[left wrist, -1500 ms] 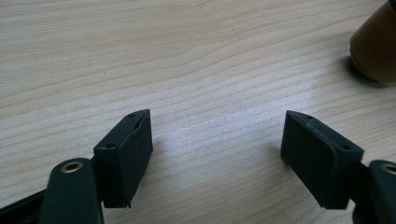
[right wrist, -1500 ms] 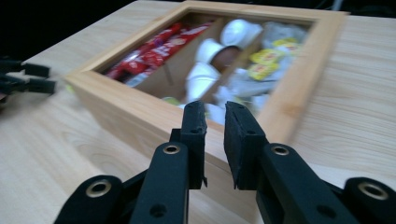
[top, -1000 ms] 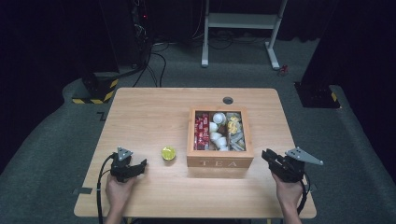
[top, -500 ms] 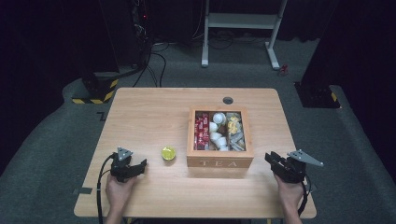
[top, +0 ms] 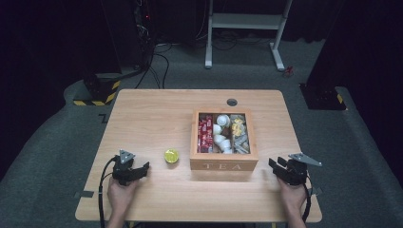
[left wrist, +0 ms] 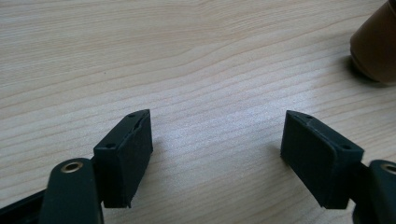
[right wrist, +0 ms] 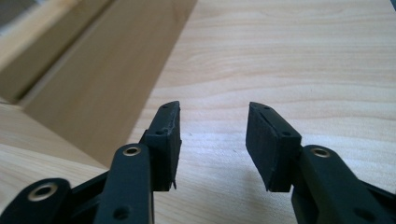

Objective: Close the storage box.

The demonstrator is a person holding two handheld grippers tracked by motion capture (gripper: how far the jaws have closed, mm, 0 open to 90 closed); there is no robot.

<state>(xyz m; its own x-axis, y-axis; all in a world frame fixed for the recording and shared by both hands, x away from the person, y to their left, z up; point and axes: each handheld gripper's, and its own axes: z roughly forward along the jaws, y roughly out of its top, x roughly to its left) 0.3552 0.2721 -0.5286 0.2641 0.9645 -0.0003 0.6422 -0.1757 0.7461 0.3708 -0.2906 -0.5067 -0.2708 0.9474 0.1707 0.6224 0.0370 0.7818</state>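
High view: I held both claws empty at the table's (top: 157, 109) near edge, left claw (top: 141, 167) wide, right claw (top: 273, 165) narrower; no step begun, I judged, next probably reaching the tea box (top: 224, 165).

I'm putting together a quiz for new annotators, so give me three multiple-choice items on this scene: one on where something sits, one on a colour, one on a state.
1. Where does the small round tin lie?
A. inside the tea box
B. on the table, left of the tea box
C. between the jaws of the right hand-held gripper

2. What colour are the packets in the left compartment of the tea box?
A. red
B. blue
C. green

3. How do the jaws of the left hand-held gripper stand?
A. shut on the tin
B. shut on nothing
C. apart, with nothing between them

Answers:
1 B: the high view shows it on bare wood beside the box.
2 A: the red packets fill that side.
3 C: the left gripper view shows only table between the jaws.
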